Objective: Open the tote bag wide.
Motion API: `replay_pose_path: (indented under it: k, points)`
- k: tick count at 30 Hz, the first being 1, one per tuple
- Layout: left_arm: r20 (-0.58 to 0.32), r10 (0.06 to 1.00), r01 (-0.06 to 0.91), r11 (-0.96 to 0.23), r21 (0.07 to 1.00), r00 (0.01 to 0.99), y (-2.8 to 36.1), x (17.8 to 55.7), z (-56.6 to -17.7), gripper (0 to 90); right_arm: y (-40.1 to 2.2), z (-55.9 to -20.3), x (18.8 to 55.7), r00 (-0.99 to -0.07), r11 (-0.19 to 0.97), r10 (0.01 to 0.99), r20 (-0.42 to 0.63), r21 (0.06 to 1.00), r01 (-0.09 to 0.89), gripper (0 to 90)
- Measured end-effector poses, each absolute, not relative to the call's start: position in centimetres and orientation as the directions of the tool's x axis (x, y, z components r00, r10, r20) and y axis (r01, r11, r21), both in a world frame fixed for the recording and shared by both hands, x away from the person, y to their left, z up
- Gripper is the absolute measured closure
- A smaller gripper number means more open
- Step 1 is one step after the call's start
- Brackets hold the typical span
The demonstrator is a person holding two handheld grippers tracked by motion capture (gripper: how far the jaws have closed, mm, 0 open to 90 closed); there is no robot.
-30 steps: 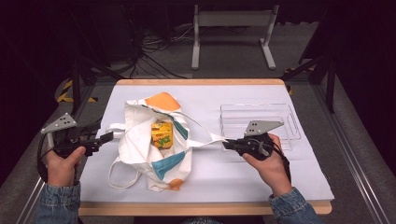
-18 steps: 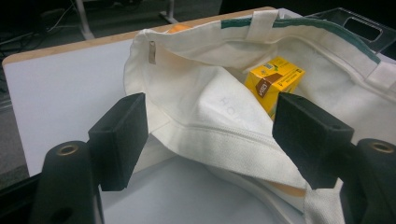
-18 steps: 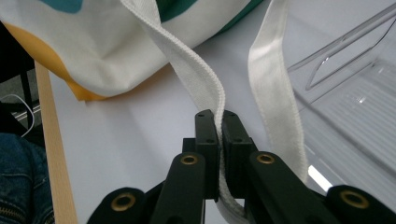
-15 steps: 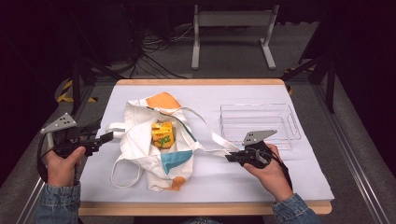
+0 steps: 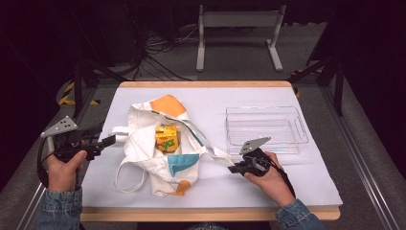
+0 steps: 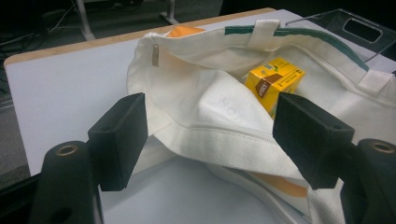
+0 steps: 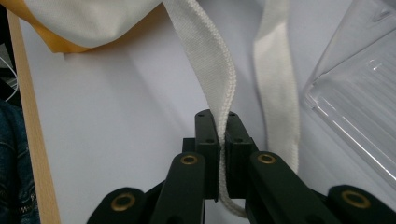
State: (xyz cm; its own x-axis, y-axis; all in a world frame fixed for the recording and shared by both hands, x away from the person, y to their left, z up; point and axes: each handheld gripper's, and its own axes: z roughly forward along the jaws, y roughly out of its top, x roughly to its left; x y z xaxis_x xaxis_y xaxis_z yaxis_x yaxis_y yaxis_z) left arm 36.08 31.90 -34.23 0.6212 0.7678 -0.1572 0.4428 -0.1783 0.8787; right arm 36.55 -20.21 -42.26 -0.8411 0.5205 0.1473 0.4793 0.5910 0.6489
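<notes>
A white tote bag [image 5: 148,143] with orange and teal patches lies open on the white table cover. A yellow juice carton [image 5: 166,138] sits inside it, also seen in the left gripper view [image 6: 275,81]. My right gripper [image 5: 232,168] is low over the table to the right of the bag, shut on the bag's white strap [image 7: 210,60], which runs up from between its jaws [image 7: 219,126]. My left gripper [image 5: 111,140] is at the bag's left side. It is open, its jaws [image 6: 212,126] wide apart on either side of the bag's rim without pressing on it.
A clear plastic tray [image 5: 265,127] stands at the right back of the table, close behind my right gripper. The bag's other strap loops on the cover near the front edge [image 5: 127,179]. Bare white cover lies in front of the right hand.
My right gripper has sunk toward the table and come nearer the front edge, the strap still in it. The bag's right side has slackened. My left gripper has stayed put.
</notes>
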Motion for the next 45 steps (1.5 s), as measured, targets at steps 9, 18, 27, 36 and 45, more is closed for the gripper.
replay_pose_path:
  k: [9,18,27,36,45]
  points:
    - [-0.157,0.768,0.443,-0.178,0.879,0.621,31.9,36.1,-34.2,27.0,-19.9,-42.8,36.7,-0.839,0.605,0.517,0.167,0.622,0.497,86.0]
    - [-0.153,0.768,0.441,-0.182,0.879,0.622,32.0,36.1,-34.2,26.8,-19.7,-41.6,36.1,-0.862,0.578,0.475,0.176,0.677,0.457,73.7]
    - [-0.156,0.769,0.441,-0.176,0.880,0.620,32.2,36.0,-34.2,26.8,-19.3,-38.9,35.5,-0.885,0.530,0.444,0.139,0.756,0.384,56.3]
    - [-0.161,0.768,0.444,-0.173,0.879,0.619,32.1,36.1,-34.2,26.8,-18.9,-36.7,35.2,-0.902,0.465,0.408,0.140,0.818,0.337,46.7]
    - [-0.158,0.770,0.442,-0.174,0.880,0.619,32.0,36.1,-34.2,26.7,-17.3,-34.2,36.1,-0.911,0.402,0.396,0.116,0.870,0.286,43.8]
